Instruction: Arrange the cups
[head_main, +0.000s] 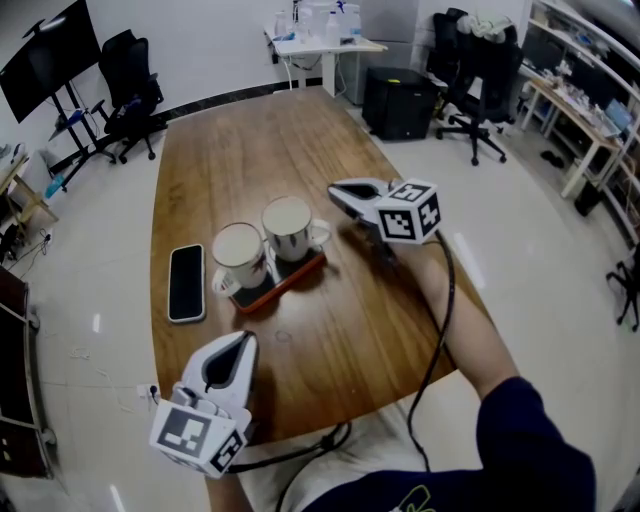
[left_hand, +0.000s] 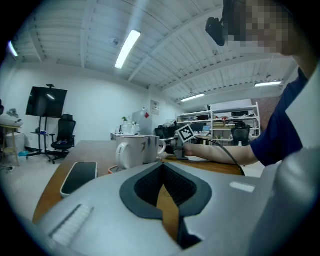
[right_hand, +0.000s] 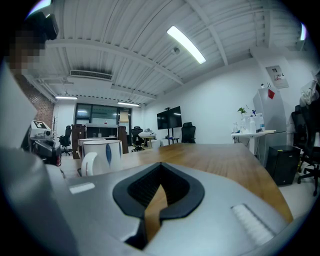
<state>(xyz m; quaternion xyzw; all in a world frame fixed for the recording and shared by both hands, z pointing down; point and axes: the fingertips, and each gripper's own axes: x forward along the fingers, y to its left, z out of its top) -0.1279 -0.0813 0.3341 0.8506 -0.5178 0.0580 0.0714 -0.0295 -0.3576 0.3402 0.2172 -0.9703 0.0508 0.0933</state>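
Wooden table (head_main: 300, 150), near edge under left gripper (head_main: 244, 342), right gripper (head_main: 336, 190) beside cups (head_main: 288, 228), all fingers (left_hand: 142, 192) together, empty.

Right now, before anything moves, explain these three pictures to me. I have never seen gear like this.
There is no robot here. A person holds a two-jaw gripper in each hand. The picture from above comes from a camera on the person's head. It shows the left gripper and the right gripper over a wooden table. The other two pictures come from a camera riding on each gripper, looking along its own jaws. On the table a white cup and a second cup stand side by side on a small orange-rimmed tray. A black phone lies beside the tray. Both grippers have their jaws closed and hold nothing.
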